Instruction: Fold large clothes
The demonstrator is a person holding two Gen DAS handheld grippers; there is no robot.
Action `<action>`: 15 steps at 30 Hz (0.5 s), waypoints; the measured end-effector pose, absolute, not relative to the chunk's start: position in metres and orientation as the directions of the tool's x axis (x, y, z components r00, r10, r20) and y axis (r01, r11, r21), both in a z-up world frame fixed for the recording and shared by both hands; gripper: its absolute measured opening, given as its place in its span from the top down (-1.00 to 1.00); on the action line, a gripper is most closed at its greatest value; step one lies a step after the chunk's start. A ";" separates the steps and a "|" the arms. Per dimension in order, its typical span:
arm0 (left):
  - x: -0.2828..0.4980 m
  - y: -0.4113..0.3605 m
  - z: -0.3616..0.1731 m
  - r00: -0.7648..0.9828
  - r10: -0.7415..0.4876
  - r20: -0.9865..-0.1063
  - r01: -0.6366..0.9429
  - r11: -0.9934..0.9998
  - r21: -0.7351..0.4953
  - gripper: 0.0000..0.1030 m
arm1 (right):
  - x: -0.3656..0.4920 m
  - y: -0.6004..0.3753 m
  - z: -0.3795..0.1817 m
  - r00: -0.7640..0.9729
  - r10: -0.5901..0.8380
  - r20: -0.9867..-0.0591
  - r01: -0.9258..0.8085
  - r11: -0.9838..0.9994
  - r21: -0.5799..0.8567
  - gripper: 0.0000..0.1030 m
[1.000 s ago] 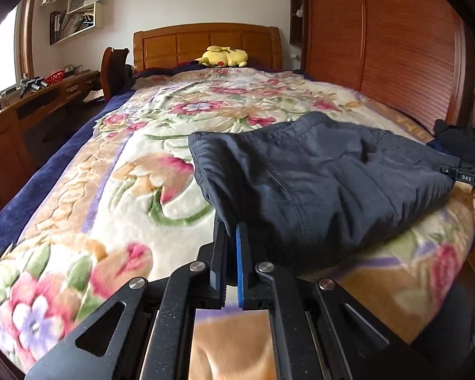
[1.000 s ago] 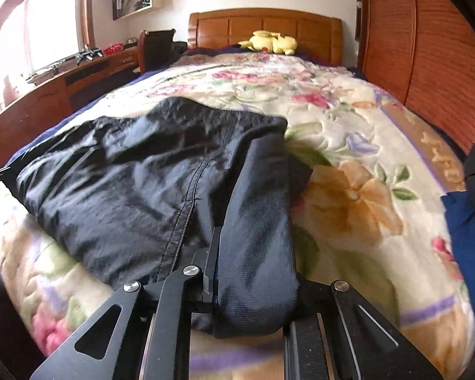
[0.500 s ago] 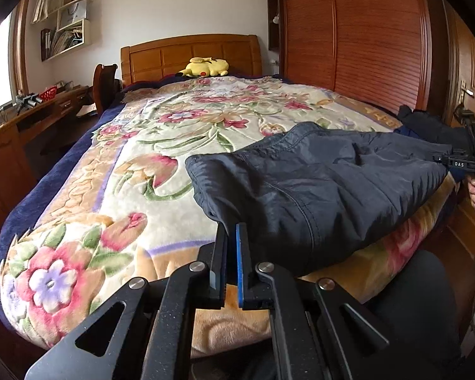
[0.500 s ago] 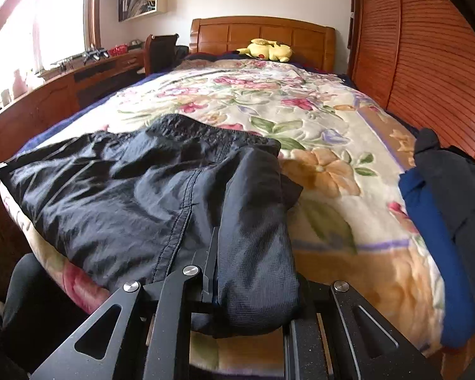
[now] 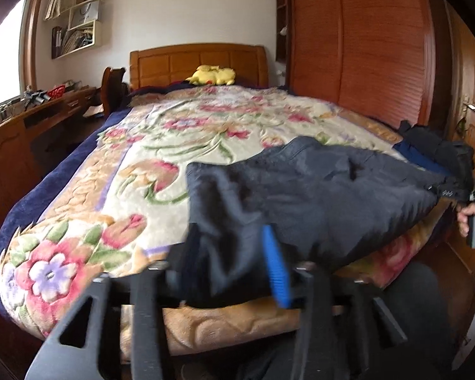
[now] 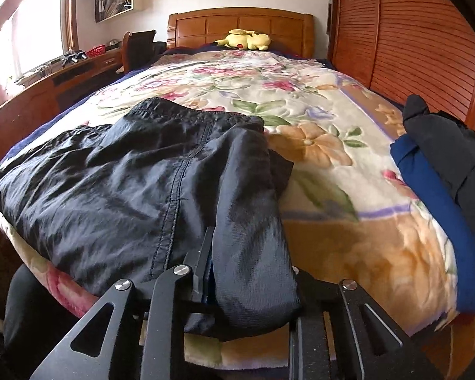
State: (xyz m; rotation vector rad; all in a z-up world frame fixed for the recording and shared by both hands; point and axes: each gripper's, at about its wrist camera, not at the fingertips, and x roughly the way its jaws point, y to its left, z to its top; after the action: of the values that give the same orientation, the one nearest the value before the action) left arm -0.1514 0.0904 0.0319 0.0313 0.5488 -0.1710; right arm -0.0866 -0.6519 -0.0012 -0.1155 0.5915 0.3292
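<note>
Both claws are loosening: their jaws have just been opening, with dark cloth between them.

Across the near edge of the flowered bed (image 6: 316, 190), the black trousers (image 6: 126, 183) are lying with their long axis running side to side, waistband toward the headboard. Standing half open, the left claw (image 5: 228, 259) is sitting at one end with loose cloth sagging between its spread fingers; the right claw (image 6: 247, 272) is parting at the other end, a fold draping over it, and whether its pads are pressing I cannot tell.
</note>
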 end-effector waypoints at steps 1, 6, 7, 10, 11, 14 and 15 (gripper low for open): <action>-0.151 0.085 0.034 0.839 -0.166 -0.519 0.185 0.983 -0.016 -0.26 | -0.089 -0.652 -0.002 0.783 0.267 -0.562 -0.333 0.943 -0.015 0.49; -0.142 0.062 0.038 0.824 -0.231 -0.517 0.246 0.968 -0.042 -0.54 | -0.095 -0.655 -0.003 0.791 0.248 -0.559 -0.307 0.952 -0.011 0.19; -0.139 0.056 0.039 0.823 -0.236 -0.516 0.251 0.967 -0.042 -0.54 | -0.095 -0.656 -0.002 0.790 0.256 -0.557 -0.312 0.950 -0.005 0.13; -0.130 0.038 0.038 0.824 -0.240 -0.513 0.259 0.965 -0.036 -0.54 | -0.097 -0.661 0.000 0.794 0.258 -0.550 -0.311 0.950 -0.002 -0.18; -0.127 0.032 0.037 0.821 -0.246 -0.515 0.264 0.964 -0.039 -0.54 | -0.099 -0.661 0.001 0.795 0.261 -0.547 -0.311 0.950 0.001 -0.25; -0.116 0.011 0.033 0.807 -0.272 -0.523 0.292 0.955 -0.047 -0.54 | -0.105 -0.663 0.003 0.797 0.276 -0.538 -0.323 0.946 0.008 -0.35; -0.111 0.002 0.030 0.801 -0.277 -0.531 0.301 0.953 -0.044 -0.54 | -0.107 -0.664 0.004 0.804 0.267 -0.532 -0.313 0.950 0.003 -0.35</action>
State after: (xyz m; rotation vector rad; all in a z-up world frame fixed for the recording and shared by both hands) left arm -0.1106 0.0023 0.0301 0.0433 0.5626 -0.3102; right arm -0.1069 -0.6638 0.0039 -0.0868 0.5560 0.3111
